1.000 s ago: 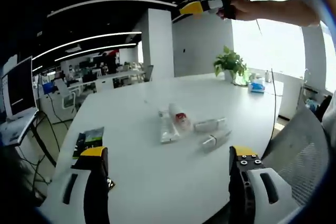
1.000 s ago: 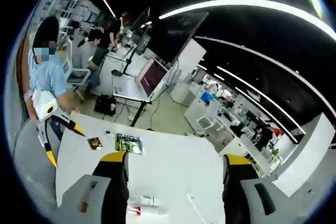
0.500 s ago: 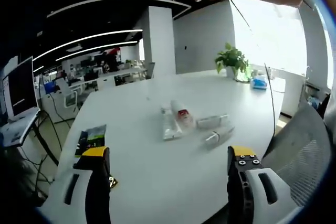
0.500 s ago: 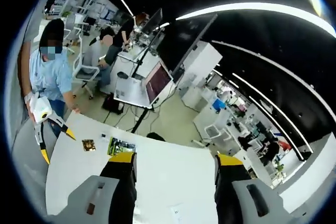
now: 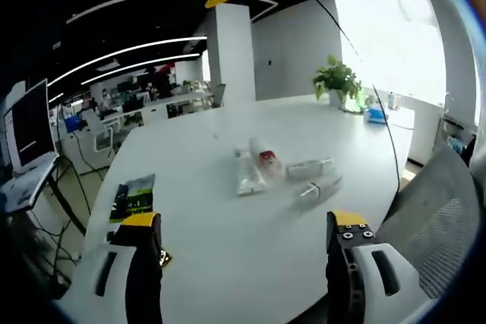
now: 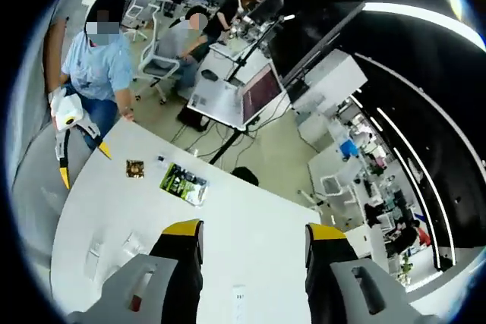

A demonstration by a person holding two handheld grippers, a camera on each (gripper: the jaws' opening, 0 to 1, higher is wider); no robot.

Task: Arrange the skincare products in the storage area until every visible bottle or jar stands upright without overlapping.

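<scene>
left gripper [image 5: 239, 221] wide open, holds nothing | right gripper [image 6: 252, 231] wide open, up high | bottles [image 5: 258, 168] lie flat on white table [image 5: 228, 248]

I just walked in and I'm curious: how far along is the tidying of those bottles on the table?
Nothing looks done yet. The bottles and tubes lie on their sides in a loose cluster on the white table; none stands upright. Nothing is in hand: the left tongs are open and short of them, and the right tongs are open, high above the table. All the standing-up is left.
</scene>
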